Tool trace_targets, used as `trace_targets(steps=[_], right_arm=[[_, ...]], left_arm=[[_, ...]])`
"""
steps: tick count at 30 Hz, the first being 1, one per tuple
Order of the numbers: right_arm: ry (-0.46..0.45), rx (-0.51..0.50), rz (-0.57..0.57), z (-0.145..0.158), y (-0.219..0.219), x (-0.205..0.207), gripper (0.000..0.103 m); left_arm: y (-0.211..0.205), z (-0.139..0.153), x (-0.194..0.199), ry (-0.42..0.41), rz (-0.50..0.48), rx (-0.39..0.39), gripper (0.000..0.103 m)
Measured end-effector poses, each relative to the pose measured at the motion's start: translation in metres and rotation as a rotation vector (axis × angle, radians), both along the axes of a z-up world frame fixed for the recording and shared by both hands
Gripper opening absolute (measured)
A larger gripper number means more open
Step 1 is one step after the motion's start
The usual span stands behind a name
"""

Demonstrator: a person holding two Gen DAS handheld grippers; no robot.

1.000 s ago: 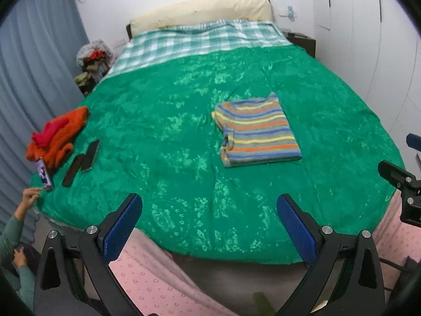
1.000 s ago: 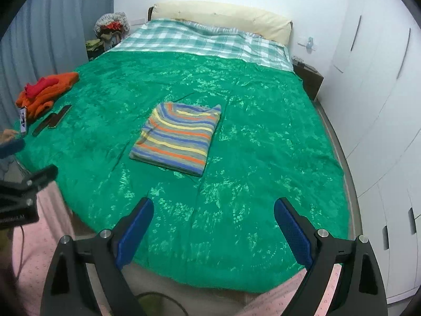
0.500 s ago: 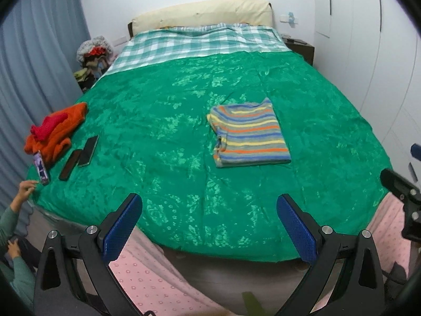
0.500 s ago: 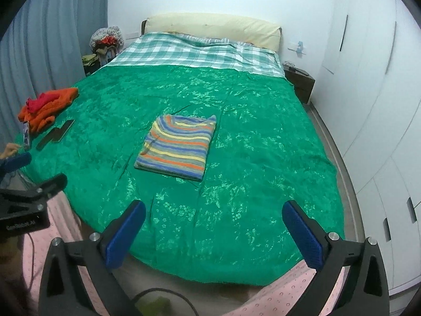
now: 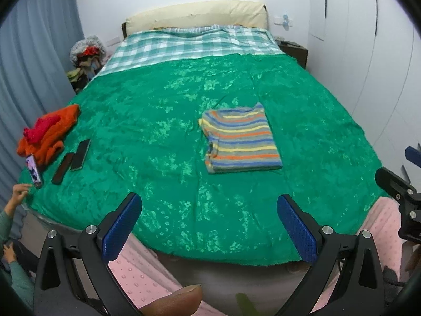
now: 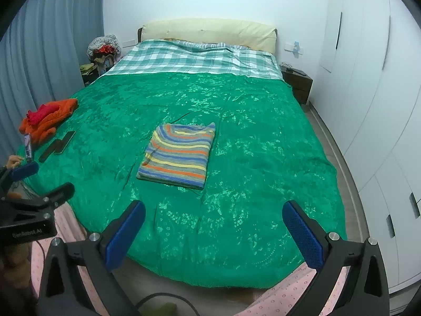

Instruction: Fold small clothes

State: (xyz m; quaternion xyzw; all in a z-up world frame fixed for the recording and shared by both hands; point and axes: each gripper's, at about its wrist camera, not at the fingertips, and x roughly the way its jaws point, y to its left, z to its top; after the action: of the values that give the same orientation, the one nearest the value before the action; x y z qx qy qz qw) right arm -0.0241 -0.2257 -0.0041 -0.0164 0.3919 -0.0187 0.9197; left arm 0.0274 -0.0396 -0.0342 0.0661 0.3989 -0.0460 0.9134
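A striped garment (image 5: 240,141) lies folded into a neat rectangle on the green bedspread (image 5: 163,137), right of the bed's middle; it also shows in the right wrist view (image 6: 179,155). My left gripper (image 5: 209,210) is open and empty, held back over the foot of the bed, well short of the garment. My right gripper (image 6: 213,216) is open and empty too, also back at the bed's foot edge. Each gripper shows at the side of the other's view.
An orange and red clothes pile (image 5: 47,131) lies at the bed's left edge, with two dark phones (image 5: 72,158) beside it. A person's hand (image 5: 18,192) holds a lit phone there. White wardrobes (image 6: 368,92) line the right wall. Curtains hang left.
Both grippers have pulled back and risen from the bed, so the striped garment looks farther away. Both stay open and empty. The garment has not moved.
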Motion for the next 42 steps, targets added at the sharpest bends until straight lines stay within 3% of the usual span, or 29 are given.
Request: trace_targets(steps=[19,42], right_arm=[[0.027,0.016,-0.003,0.006,0.003,0.01,0.102],[0.03,0.007,-0.017,0.003,0.004,0.015,0.102]], left_arm=[[-0.002,0.0,0.012,0.013,0.047,0.031,0.103],[-0.006,0.003,0.016,0.017,0.014,-0.017,0.103]])
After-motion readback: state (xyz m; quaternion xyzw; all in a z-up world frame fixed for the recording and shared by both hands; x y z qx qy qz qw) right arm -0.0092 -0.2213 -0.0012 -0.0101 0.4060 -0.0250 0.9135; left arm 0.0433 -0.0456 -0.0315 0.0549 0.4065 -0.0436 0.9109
